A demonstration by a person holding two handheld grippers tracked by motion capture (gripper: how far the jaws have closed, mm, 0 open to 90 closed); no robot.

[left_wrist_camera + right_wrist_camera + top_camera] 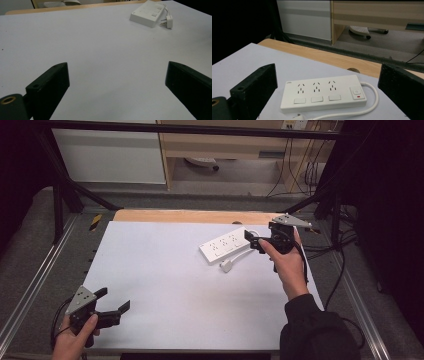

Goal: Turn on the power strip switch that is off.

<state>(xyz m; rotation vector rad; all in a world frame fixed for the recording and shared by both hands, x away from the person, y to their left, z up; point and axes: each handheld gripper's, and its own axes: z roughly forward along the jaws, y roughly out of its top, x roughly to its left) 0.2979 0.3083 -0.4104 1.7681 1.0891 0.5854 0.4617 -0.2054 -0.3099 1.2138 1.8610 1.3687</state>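
High view: my right gripper (256, 241) hovers at power strip (225, 245), jaws wide apart, gripping nothing. Right gripper view: strip (323, 93) lies flat between my jaws, just ahead; cord (369, 100) loops off its switch end, plug (226, 265) beside strip, nearer me. My left gripper (116, 302) near table (165, 285) edge, jaws apart, empty; strip (147, 13) far ahead, right of fingers.

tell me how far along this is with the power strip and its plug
Nothing looks done yet: the power strip lies flat on the table with its plug loose beside it. In hand: the right gripper is open by the strip's switch end. The left gripper waits open, far off. Grasping and plugging seem left.
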